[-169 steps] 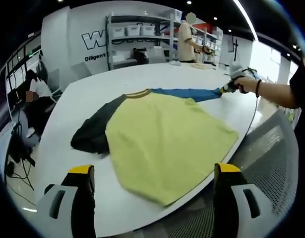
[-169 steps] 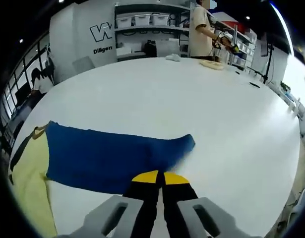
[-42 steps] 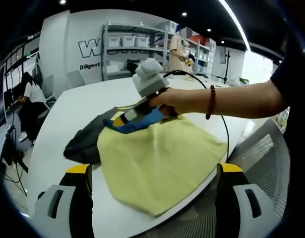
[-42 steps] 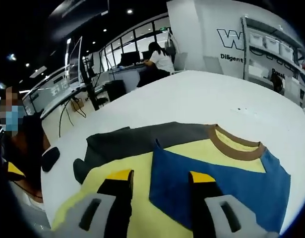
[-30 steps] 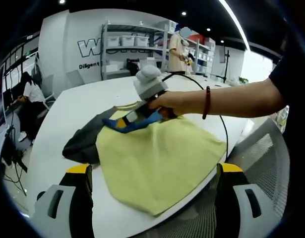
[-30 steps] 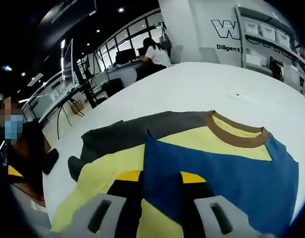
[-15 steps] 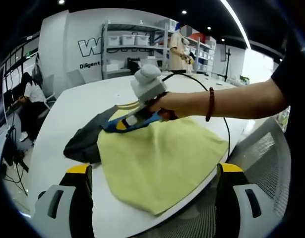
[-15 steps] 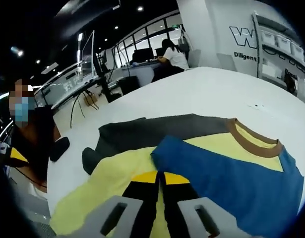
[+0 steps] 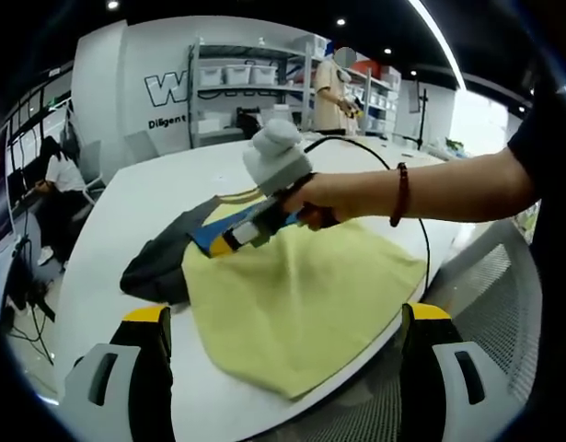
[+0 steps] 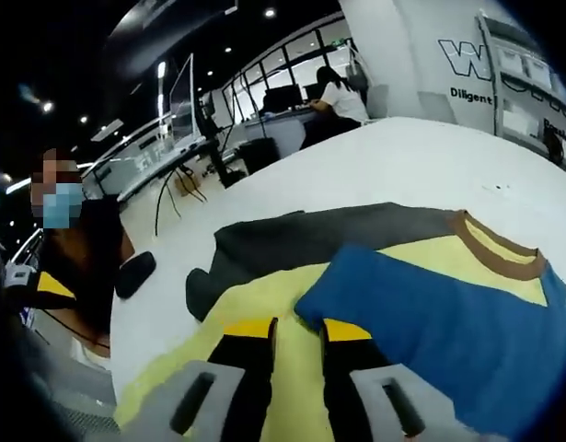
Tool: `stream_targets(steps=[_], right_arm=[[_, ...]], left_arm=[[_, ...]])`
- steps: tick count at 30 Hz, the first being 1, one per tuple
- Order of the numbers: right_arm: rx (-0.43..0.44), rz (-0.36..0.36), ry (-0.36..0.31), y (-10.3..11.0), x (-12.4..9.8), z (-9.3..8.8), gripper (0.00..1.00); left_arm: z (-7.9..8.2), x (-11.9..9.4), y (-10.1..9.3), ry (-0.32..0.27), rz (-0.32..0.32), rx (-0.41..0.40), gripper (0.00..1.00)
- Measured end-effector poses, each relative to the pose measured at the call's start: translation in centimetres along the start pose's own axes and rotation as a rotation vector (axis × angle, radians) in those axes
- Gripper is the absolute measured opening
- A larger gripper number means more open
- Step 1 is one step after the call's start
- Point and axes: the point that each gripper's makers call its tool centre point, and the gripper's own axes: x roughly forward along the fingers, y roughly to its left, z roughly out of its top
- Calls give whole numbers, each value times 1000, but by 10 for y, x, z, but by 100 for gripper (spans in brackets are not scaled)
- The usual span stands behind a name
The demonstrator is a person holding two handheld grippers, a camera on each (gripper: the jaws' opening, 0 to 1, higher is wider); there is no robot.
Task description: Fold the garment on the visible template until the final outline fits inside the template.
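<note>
So we've got a raglan shirt lying flat near the edge of a white table: yellow body, one dark grey sleeve out to the side, one blue sleeve laid across the chest, brown collar at the top. We can't make out any template outline under it, so no idea how far off the final fit is.

Our right gripper is down over the cuff end of the blue sleeve with its jaws a little apart, a narrow gap between the yellow tips and nothing pinched in them as far as we can see. Our left gripper hangs back at the hem side, jaws wide apart and empty.

Handling-wise this looks like thin, floppy knit: light, no stiffness at all, so it'll drape and sag from wherever we pinch it and probably drag a bit on the tabletop. We'd guess the best holds are seamed edges, like the grey sleeve's cuff, the hem corners or the shoulder seam, and taking two points at once for the body fold so the edge stays straight. The hem corner is close to the table edge, so watch it doesn't slide off.
</note>
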Motion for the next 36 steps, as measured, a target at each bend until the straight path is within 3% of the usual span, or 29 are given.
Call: stream_targets(steps=[4,12,27,36], right_arm=[[102,12,-50,0,-8,15,49],[98,-60,-80,-21,-27,24,81],[166,-144,-132,-64,-76,27,95],[169,-221,-126,-97,-109,16,98]], left_arm=[[-2,1,-1,13,-8,0,99],[-3,1,2,22,9,13,99],[-8,0,15,51,66,-21,99],[-6,1,11,42,45,-31,99]])
